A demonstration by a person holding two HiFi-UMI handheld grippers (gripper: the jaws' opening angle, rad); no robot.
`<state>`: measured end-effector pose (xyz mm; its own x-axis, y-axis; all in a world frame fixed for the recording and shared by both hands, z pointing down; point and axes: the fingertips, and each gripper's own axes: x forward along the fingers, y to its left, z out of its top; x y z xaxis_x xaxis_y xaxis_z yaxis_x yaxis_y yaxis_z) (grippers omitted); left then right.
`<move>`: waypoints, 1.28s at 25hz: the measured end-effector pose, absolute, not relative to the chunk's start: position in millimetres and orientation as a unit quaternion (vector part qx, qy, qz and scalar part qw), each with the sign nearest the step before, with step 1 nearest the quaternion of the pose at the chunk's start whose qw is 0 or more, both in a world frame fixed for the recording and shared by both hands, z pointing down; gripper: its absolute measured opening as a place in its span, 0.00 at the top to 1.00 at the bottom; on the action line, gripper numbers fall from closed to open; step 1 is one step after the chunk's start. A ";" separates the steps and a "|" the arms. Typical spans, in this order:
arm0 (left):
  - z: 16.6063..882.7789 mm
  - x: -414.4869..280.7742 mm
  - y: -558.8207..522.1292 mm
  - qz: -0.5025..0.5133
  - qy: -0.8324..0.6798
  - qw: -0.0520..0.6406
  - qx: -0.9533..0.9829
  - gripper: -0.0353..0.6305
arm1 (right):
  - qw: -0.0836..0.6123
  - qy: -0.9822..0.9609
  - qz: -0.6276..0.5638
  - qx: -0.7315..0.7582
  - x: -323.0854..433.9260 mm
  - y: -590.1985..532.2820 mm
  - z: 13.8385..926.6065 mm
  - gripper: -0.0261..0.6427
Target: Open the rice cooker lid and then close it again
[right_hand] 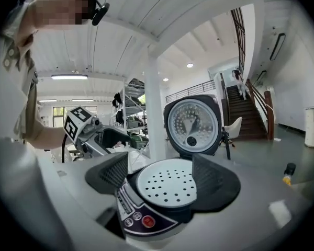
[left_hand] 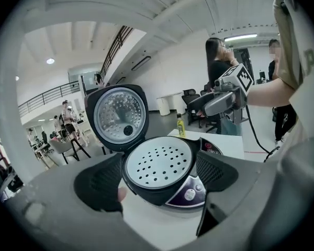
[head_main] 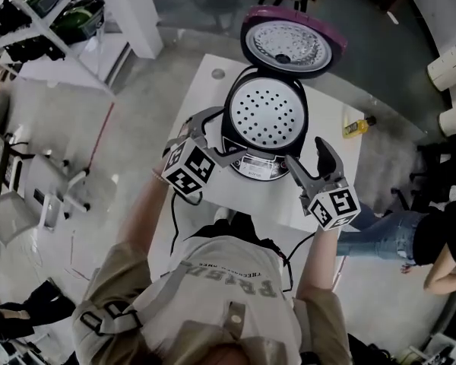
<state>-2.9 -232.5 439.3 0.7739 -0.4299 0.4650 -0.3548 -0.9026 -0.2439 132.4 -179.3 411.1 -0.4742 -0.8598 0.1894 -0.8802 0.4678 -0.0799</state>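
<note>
The left gripper (left_hand: 158, 178) is being held with its jaws wide apart, and nothing is being clamped by them. The rice cooker (left_hand: 152, 195) is being framed between its pads, just ahead of them, with no contact that can be made out. The right gripper (right_hand: 162, 178) is likewise being held with its jaws spread and empty. The same cooker is being seen straight ahead between its pads, with the control panel (right_hand: 138, 218) nearest to it. In the head view, the two grippers are being held at either side of the cooker's front, near it. Beyond both grippers, the perforated inner plate (head_main: 266, 114) is being shown uncovered, and behind it the lid (head_main: 290, 42) is being held fully raised on its hinge. The cooker is being borne by a white table (head_main: 201, 90). Farther off, beyond the right gripper, a yellow bottle (head_main: 357, 126) is being left lying on that table.
</note>
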 end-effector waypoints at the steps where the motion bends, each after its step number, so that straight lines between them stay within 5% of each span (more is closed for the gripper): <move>1: 434.9 -1.7 -240.1 -0.262 0.213 0.076 -0.938 0.26 | 0.061 -0.855 0.076 0.509 137.6 -186.7 405.3 0.43; 32: 338.3 37.2 -426.2 -0.266 0.296 0.168 -0.902 0.26 | 0.075 -0.852 -0.023 0.518 217.1 -370.9 312.7 0.38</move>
